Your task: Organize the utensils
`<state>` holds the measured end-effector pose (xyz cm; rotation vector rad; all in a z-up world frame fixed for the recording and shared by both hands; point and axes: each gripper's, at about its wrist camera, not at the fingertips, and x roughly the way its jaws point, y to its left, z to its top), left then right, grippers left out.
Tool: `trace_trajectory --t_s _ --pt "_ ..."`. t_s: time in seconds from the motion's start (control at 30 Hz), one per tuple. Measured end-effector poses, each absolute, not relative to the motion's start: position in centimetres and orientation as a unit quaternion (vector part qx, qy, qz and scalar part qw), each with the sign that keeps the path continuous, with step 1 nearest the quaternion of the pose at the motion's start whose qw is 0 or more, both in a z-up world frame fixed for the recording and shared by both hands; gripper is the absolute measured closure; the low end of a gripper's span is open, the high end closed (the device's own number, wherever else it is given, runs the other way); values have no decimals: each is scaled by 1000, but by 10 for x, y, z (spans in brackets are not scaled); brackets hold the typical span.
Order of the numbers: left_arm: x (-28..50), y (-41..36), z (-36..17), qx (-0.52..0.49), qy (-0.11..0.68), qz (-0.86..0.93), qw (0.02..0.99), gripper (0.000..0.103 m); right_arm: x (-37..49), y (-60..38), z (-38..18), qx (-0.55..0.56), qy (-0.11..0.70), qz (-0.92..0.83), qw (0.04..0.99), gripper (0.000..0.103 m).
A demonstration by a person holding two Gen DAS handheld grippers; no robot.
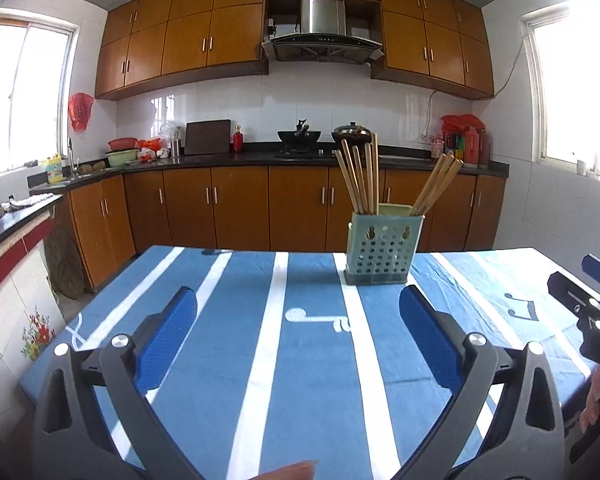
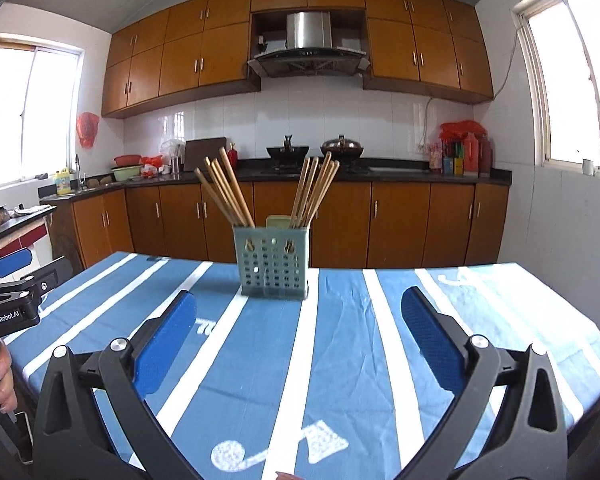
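Note:
A pale green perforated utensil holder (image 1: 382,246) (image 2: 274,262) stands upright near the far edge of the table. Two bunches of wooden chopsticks (image 1: 360,178) (image 2: 228,194) lean out of it, one to each side. My left gripper (image 1: 298,306) is open over the tablecloth, short of the holder, with nothing between its blue pads. My right gripper (image 2: 299,306) is open too, nothing between its pads, the holder ahead and slightly left. Each gripper shows at the edge of the other's view, held by a hand.
The table wears a blue cloth with white stripes (image 1: 276,360) (image 2: 340,360). Behind it run a dark kitchen counter (image 1: 260,158) with pots, bottles and a sink, and wooden cabinets. Windows flank the room. A low tiled counter (image 1: 8,220) stands to the left.

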<state>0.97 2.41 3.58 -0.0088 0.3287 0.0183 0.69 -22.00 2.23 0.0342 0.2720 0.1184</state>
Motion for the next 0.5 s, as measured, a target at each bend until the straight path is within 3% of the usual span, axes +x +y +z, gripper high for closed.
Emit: trace_trajectory --t_s 0.5 --pt "-2 17 -3 -1 186 21 982 4 -7 -224 -8 27 159 40 986 2"
